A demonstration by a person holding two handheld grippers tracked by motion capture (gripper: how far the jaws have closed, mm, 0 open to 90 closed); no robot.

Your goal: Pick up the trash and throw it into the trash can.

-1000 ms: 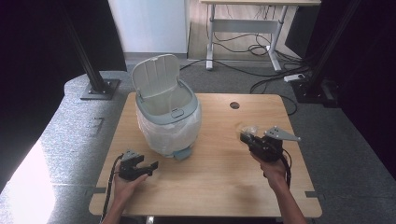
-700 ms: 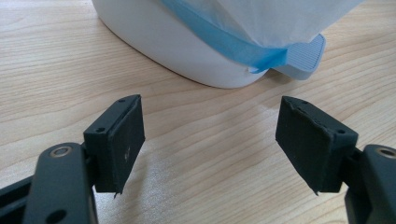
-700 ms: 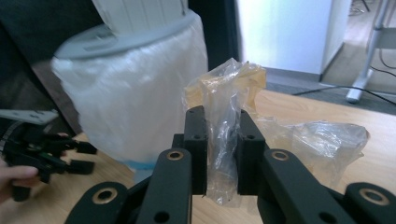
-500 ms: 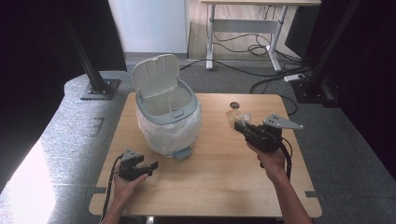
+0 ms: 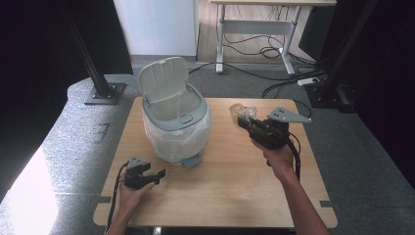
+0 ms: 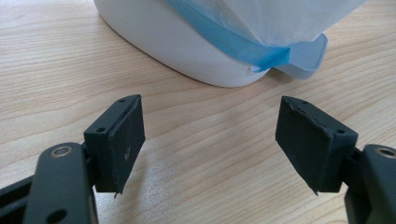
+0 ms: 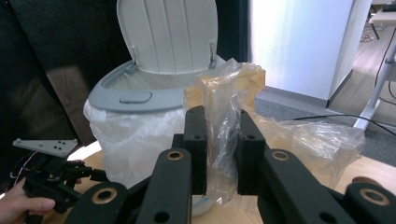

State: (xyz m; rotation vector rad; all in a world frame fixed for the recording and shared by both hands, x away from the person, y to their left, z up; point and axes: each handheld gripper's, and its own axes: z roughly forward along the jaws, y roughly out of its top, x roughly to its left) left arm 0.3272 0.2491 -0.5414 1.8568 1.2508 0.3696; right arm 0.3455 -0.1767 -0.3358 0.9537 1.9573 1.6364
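In the left gripper view the bin (image 6: 196, 51) is cut off by the top edge; just its base, a blue band and the bag's hem show. In the right gripper view the fingers (image 7: 195, 144) hide the middle of the crumpled plastic wrapper (image 7: 233, 102), and its contents cannot be told. The bin's inside is hidden from the high view behind its rim (image 5: 171, 117).

The bin (image 5: 175, 122) stands on the table (image 5: 230, 196), to the left of the right gripper (image 5: 243, 119) and behind the left gripper (image 5: 159, 174). The plastic wrapper (image 7: 229, 121) sits between the right gripper's jaws, above the table.
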